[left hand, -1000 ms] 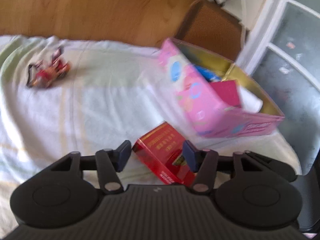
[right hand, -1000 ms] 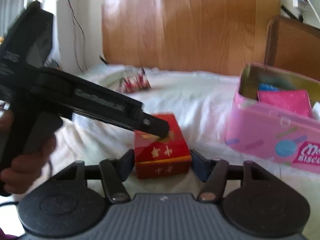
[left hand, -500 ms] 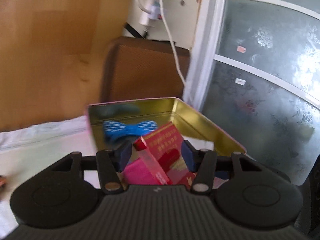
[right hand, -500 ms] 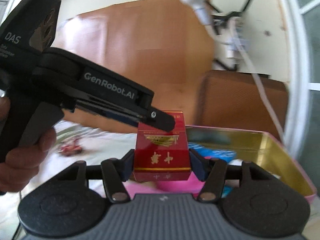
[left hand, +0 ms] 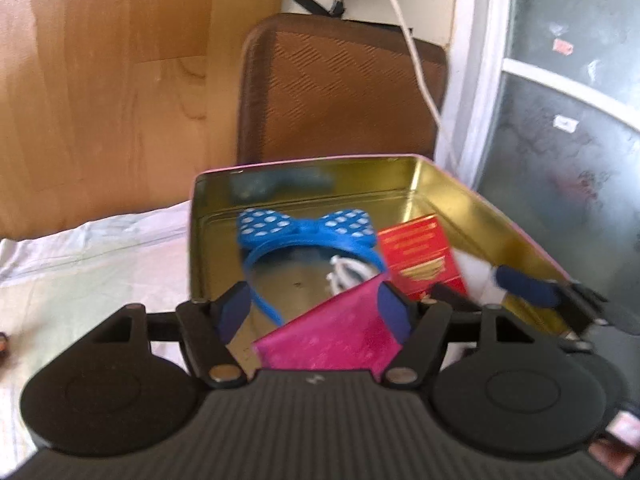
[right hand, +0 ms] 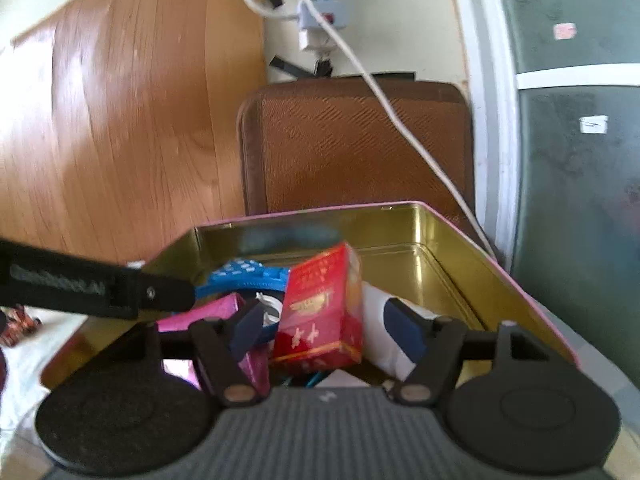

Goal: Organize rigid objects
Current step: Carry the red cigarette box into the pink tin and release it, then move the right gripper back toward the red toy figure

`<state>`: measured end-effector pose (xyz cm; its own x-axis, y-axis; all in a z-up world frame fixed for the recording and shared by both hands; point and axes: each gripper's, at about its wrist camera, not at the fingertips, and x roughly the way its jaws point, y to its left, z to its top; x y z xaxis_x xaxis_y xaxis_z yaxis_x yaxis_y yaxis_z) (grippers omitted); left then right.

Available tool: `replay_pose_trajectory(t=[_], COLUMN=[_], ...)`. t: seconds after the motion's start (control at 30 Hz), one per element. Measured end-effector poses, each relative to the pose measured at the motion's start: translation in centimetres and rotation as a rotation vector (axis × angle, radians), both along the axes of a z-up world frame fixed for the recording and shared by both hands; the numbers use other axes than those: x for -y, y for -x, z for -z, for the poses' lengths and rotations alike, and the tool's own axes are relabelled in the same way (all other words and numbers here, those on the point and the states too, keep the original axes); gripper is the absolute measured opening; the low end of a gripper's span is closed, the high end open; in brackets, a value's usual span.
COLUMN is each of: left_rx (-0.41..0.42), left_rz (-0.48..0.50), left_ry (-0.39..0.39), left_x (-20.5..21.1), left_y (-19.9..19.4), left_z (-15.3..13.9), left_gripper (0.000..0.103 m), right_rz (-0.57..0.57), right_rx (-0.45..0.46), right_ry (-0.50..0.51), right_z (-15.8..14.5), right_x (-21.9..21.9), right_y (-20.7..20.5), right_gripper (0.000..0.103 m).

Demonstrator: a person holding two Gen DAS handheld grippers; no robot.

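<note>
Both tools hang over an open pink tin [left hand: 404, 184] with a gold lining, which sits on a pale sheet [left hand: 100, 264]. Left tool [left hand: 314, 312]: its jaws have just been opening and stand apart; nothing is pressed between the pads, though a pink packet [left hand: 336, 336] lies in the tin below them. Right tool [right hand: 328, 328]: its jaws have just been opening too, and now stand clear on either side of a red cigarette pack [right hand: 320, 312], which no longer touches either pad. The pack sits tilted inside the tin, leaning among the other contents. In the left wrist view the same pack [left hand: 420, 256] shows near the tin's right wall, just beside a blue polka-dot bow headband [left hand: 304, 232]. White items lie beside the pack, one to its right [right hand: 380, 320], but they are too blurred to name. Behind the tin stands a brown woven chair back [right hand: 352, 144], with a white cable [right hand: 400, 120] hanging across it, and a wooden panel [right hand: 132, 120] to the left.
</note>
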<state>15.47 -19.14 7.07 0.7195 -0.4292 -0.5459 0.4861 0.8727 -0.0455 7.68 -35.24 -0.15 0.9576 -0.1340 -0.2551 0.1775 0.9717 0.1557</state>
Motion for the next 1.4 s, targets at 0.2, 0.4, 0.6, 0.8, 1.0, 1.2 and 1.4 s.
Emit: replay_pose_trajectory(t=[0.2, 0.4, 0.6, 0.8, 1.0, 1.2, 1.4], left_rx=[0.028, 0.060, 0.082, 0.104, 0.134, 0.153, 0.153], left_rz=[-0.018, -0.034, -0.045, -0.050, -0.057, -0.083, -0.115], left_ry=[-0.008, -0.020, -0.014, -0.015, -0.027, -0.032, -0.025], left_x=[-0.9, -2.4, -4.3, -5.8, -7.2, -8.8, -10.7], left_y=[1.7, 3.7, 5.6, 7.1, 8.2, 8.8, 8.7], left_z=[-0.1, -0.3, -0.4, -0.2, 0.1, 0.3, 0.7], left_gripper=[0.072, 0.072, 0.072, 0.072, 0.073, 0.077, 0.077], right_rz=[0.005, -0.012, -0.038, -0.050, -0.072, -0.099, -0.135], right_rx=[0.063, 0.092, 0.095, 0.099, 0.106, 0.100, 0.096], right_ry=[-0.057, -0.118, -0.143, -0.142, -0.141, -0.130, -0.098], right_z=[-0.3, -0.5, -0.9, -1.3, -1.8, -2.1, -2.6], right_x=[-0.5, -1.1, -1.9, -2.8, -4.1, -5.6, -7.6], right_y=[3.9, 6.9, 8.2, 9.2, 10.0, 9.9, 9.7], right_gripper=[0.068, 0.068, 0.068, 0.068, 0.068, 0.068, 0.068])
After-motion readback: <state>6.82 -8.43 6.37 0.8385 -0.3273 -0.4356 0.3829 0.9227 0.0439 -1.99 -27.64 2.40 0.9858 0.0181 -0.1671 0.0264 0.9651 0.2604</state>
